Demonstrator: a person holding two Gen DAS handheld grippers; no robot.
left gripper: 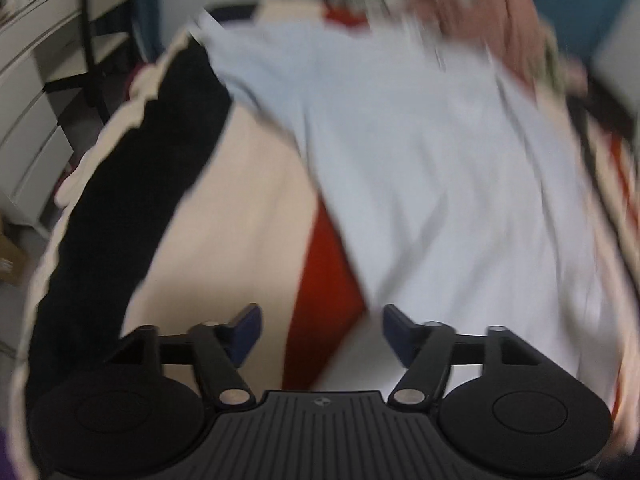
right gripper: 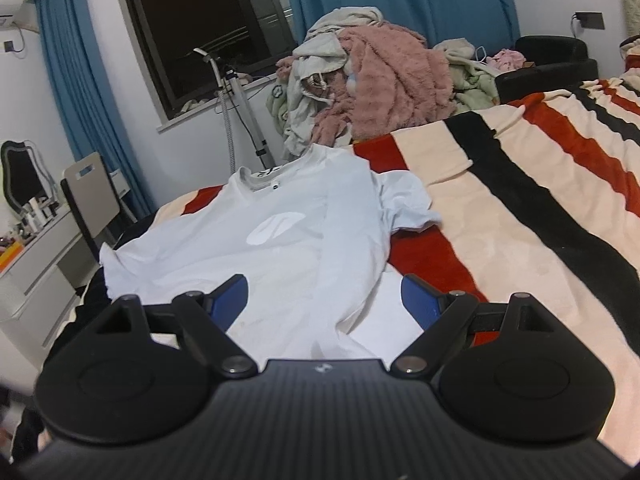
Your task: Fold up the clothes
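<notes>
Striped blanket (right gripper: 500,216) in cream, red and black covers the bed; blue curtains (right gripper: 400,0) and a heap of laundry (right gripper: 360,88) sit behind. I see the white T-shirt (right gripper: 280,240) lying front up, collar away from me, pale logo on the chest, one sleeve rumpled to the right. Its hem lies between the fingers of my right gripper (right gripper: 324,300), whose jaws are spread, pinching nothing. My left gripper (left gripper: 322,332) hangs released over the shirt's blurred edge (left gripper: 420,180).
</notes>
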